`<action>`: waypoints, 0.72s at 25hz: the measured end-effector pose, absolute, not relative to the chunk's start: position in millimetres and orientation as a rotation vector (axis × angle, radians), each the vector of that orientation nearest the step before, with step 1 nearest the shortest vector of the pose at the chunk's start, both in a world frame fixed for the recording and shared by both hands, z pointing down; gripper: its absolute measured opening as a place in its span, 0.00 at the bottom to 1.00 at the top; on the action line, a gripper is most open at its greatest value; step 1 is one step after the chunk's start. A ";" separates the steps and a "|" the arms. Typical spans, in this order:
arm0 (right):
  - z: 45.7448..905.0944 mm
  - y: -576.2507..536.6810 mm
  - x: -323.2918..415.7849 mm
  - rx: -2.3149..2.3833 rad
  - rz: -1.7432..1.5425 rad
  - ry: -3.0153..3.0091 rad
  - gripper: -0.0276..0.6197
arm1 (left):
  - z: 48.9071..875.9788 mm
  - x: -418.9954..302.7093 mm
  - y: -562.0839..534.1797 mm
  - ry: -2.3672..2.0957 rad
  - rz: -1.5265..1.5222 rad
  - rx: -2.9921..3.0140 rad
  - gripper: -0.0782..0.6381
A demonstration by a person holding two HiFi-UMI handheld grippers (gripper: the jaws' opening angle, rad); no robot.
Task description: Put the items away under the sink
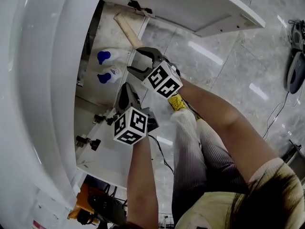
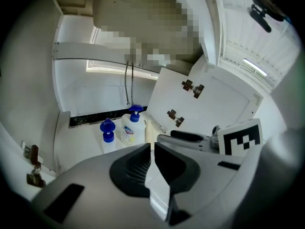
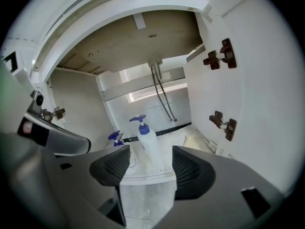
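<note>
Two white pump bottles with blue tops [image 1: 104, 57] [image 1: 106, 78] stand upright side by side on the floor of the open cabinet [image 1: 93, 97] under the sink. In the right gripper view the nearer bottle [image 3: 148, 144] shows between my jaws but well beyond them, and the second bottle [image 3: 116, 138] stands behind it to the left. My right gripper [image 1: 143, 63] [image 3: 145, 168] is open and holds nothing, just outside the cabinet mouth. Beside it my left gripper [image 1: 127, 95] [image 2: 152, 159] is shut and empty. The left gripper view shows both bottles [image 2: 107, 133] [image 2: 129, 128] ahead.
A pale wooden strip [image 1: 127, 30] lies on the cabinet floor to the right of the bottles. The white cabinet door [image 3: 248, 94] stands open at the right with dark hinges [image 3: 220, 53]. Two hoses [image 3: 162, 92] hang from the sink. The person's legs and yellow shoe [image 1: 176, 101] are on the tiled floor.
</note>
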State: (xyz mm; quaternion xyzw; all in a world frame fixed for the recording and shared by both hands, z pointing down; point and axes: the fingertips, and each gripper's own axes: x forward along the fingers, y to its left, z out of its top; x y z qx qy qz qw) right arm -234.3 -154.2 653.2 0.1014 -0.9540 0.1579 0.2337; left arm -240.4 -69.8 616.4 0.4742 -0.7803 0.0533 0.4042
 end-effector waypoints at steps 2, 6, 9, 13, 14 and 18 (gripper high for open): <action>649.3 -150.9 -223.4 0.273 0.461 -2.583 0.48 | 609.7 -234.0 -66.5 -1.970 0.132 1.189 0.19; 639.8 -144.1 -203.3 0.281 0.507 -2.531 0.48 | 596.1 -221.9 -57.6 -1.967 0.112 1.158 0.19; 627.0 -137.2 -188.1 0.307 0.569 -2.511 0.48 | 583.0 -215.2 -49.7 -1.968 0.101 1.136 0.19; 611.7 -123.4 -161.9 0.344 0.629 -2.466 0.48 | 561.3 -207.2 -39.1 -1.966 0.080 1.120 0.19; 606.6 -121.7 -155.4 0.355 0.641 -2.460 0.48 | 555.6 -204.7 -37.9 -1.966 0.067 1.118 0.19; 580.2 -117.7 -129.0 0.411 0.690 -2.443 0.46 | 534.6 -190.2 -32.3 -1.954 0.034 1.127 0.19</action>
